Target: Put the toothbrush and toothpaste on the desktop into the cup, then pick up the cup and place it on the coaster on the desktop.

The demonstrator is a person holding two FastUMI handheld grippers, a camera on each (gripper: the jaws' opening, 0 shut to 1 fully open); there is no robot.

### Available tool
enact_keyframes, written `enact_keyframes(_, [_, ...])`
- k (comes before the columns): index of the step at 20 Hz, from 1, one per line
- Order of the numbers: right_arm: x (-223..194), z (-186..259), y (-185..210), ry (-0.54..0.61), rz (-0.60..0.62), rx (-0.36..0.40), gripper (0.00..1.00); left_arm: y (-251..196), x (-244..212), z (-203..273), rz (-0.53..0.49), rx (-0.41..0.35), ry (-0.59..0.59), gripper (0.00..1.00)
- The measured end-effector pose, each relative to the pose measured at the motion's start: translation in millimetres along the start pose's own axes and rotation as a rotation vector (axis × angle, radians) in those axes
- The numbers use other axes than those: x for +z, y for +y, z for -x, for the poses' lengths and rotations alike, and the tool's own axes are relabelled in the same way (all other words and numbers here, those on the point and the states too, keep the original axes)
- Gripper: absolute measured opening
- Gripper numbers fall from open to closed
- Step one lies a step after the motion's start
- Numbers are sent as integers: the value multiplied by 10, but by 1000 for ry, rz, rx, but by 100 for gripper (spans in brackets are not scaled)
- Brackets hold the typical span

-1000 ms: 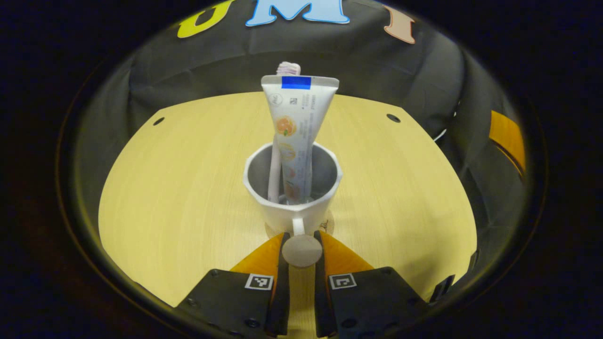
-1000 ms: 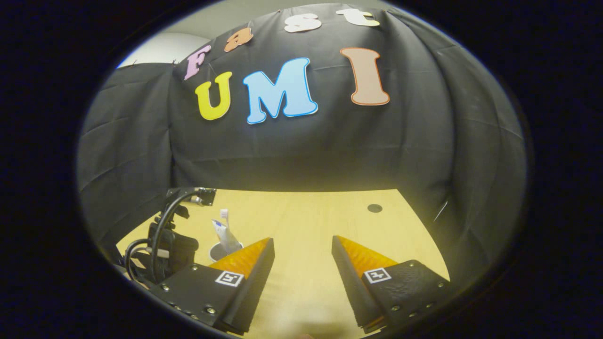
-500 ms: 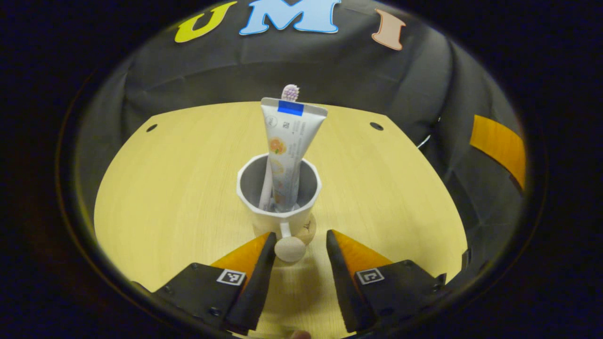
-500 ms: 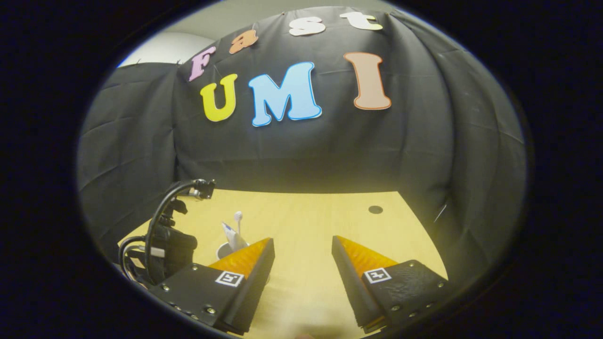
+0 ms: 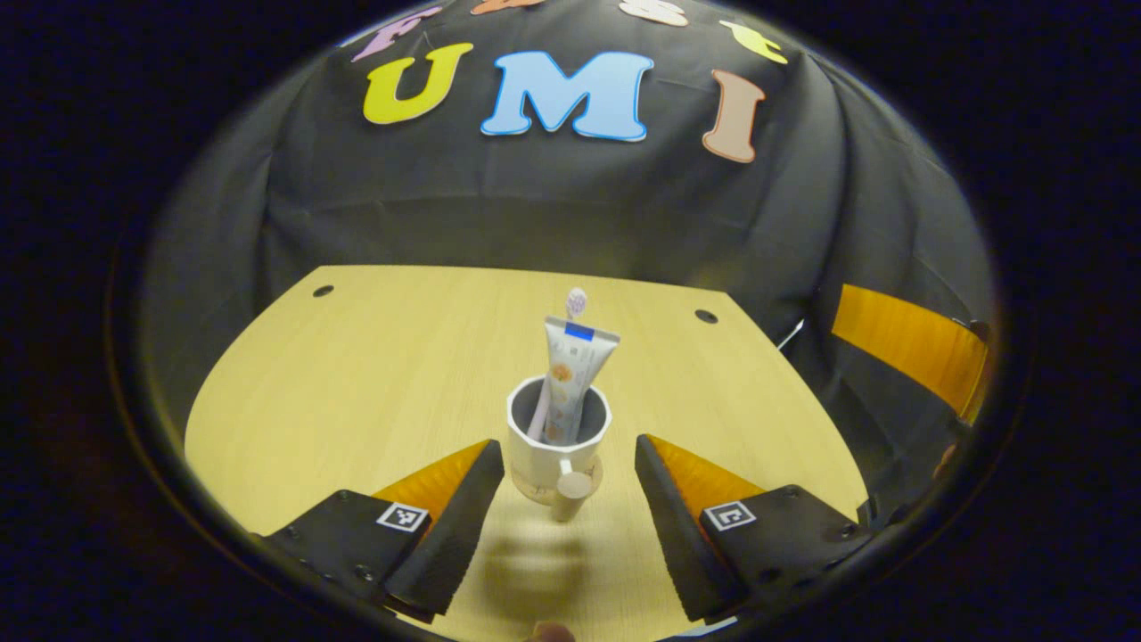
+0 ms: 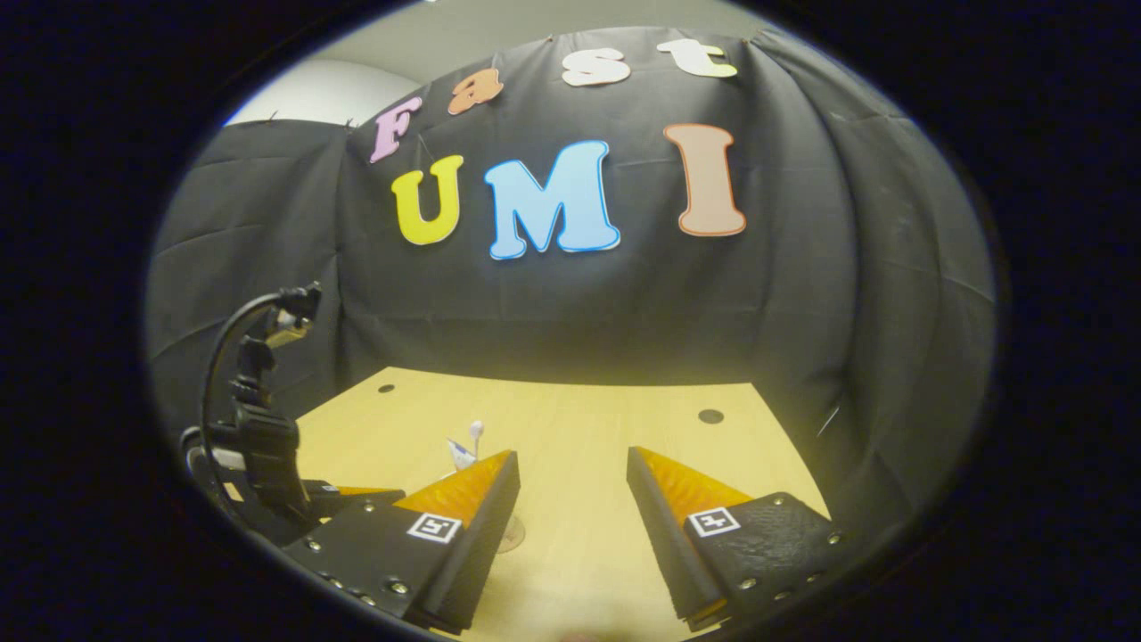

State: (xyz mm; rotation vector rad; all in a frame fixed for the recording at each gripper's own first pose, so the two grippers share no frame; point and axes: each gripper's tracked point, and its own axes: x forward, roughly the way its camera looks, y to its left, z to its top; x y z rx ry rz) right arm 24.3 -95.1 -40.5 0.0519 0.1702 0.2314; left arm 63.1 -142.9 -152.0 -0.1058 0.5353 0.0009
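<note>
A white cup (image 5: 554, 439) stands upright on a round wooden coaster (image 5: 595, 472) in the middle of the desktop. A toothpaste tube (image 5: 573, 374) and a toothbrush (image 5: 577, 302) stand in it. The cup's handle knob (image 5: 573, 486) points toward my left gripper (image 5: 568, 444), which is open and apart from the cup, one finger on each side of the handle. In the right gripper view my right gripper (image 6: 572, 455) is open over the desktop with nothing between its fingers. The toothbrush head (image 6: 477, 429) and the toothpaste top (image 6: 461, 453) peek over its left finger, which hides the cup.
The light wooden desktop (image 5: 357, 374) has small dark holes (image 5: 706, 316) near its far corners and ends at the black cloth wall. The right gripper's finger (image 5: 900, 343) shows at the right edge. The left gripper's body and cable (image 6: 254, 437) stand at the left.
My left gripper opened, let go of the cup's handle and drew back. The cup stays on the coaster. The right gripper has tilted up slightly.
</note>
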Motion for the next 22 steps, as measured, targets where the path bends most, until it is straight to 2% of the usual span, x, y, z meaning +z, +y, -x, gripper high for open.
enact_keyframes(1, [57,25,18,-17,11,-4,77,17,130,67,3,-5,-40,93])
enact_keyframes(3, [176,76,36,-53,32,-21,77,71,374,220,2,-16,-114,96])
enact_keyframes(4, [221,100,42,-67,41,-34,77,80,483,286,-2,-19,-140,93])
enact_keyframes(6, [280,151,129,-79,50,-41,75,117,683,389,-8,-22,-187,93])
enact_keyframes(8, [369,216,234,-97,55,-42,77,140,896,513,-18,-26,-237,93])
enact_keyframes(9, [438,237,265,-117,60,-49,77,174,1007,574,-24,-28,-271,96])
enact_keyframes(10, [496,264,305,-135,64,-56,77,188,1084,610,-33,-33,-293,93])
enact_keyframes(11, [534,277,346,-146,65,-63,77,219,1160,655,-47,-36,-317,94])
enact_keyframes(13, [597,320,457,-162,58,-65,77,246,1304,765,-79,-46,-355,96])
enact_keyframes(14, [618,345,473,-168,52,-76,75,254,1355,812,-91,-48,-369,93])
enact_keyframes(18, [698,444,498,-205,42,-136,77,335,1538,913,-139,-62,-417,96])
enact_keyframes(19, [684,458,494,-207,42,-149,75,335,1553,940,-151,-59,-421,99])
enact_keyframes(20, [691,478,481,-206,41,-162,77,326,1570,954,-162,-61,-425,94])
enact_keyframes(22, [713,520,459,-210,38,-182,77,300,1642,992,-171,-71,-441,96])
